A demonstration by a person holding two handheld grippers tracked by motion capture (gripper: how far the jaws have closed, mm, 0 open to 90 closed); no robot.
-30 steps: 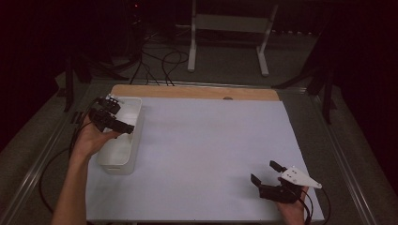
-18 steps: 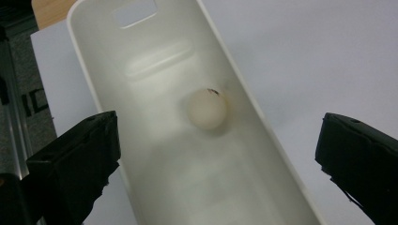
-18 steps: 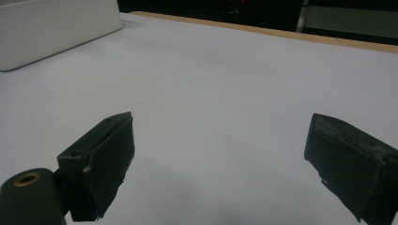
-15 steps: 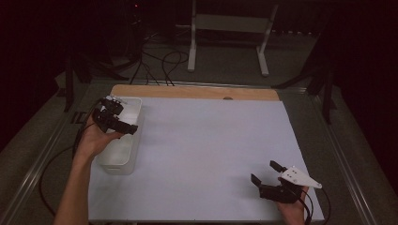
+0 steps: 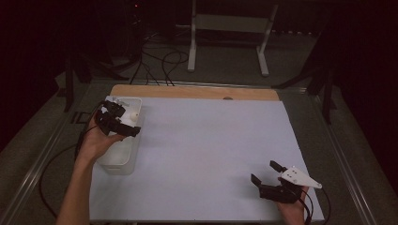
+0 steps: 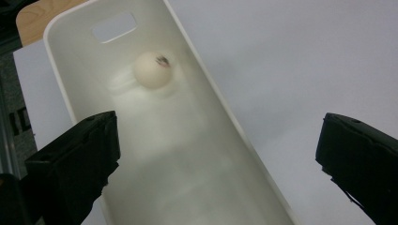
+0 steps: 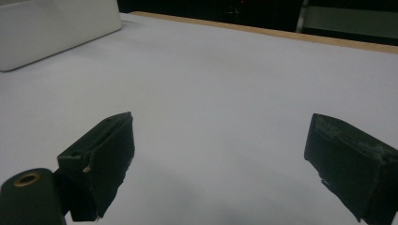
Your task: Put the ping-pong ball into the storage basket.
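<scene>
A white plastic bin point(image 5: 123, 157) stands at the left edge of the white sheet. My left gripper point(image 5: 124, 121) hovers over the bin's far half, held by a hand. In the left gripper view its jaws stand wide apart, so the gripper point(image 6: 218, 154) is open and empty, and a cream ball point(image 6: 151, 69) with a dark mark lies on the bin floor point(image 6: 178, 164) ahead, under a handle slot. My right gripper point(image 5: 264, 171) rests low near the sheet's front right corner. It is open point(image 7: 220, 150) too, with bare sheet between its fingers.
The white sheet point(image 5: 211, 140) covers most of the wooden table point(image 5: 187, 91). The bin's outer wall point(image 7: 51, 33) appears far off in the right gripper view. Cables and a metal stand point(image 5: 225, 28) lie on the floor beyond the table.
My left gripper has shifted slightly toward the near right over the bin. The right gripper has not moved.
</scene>
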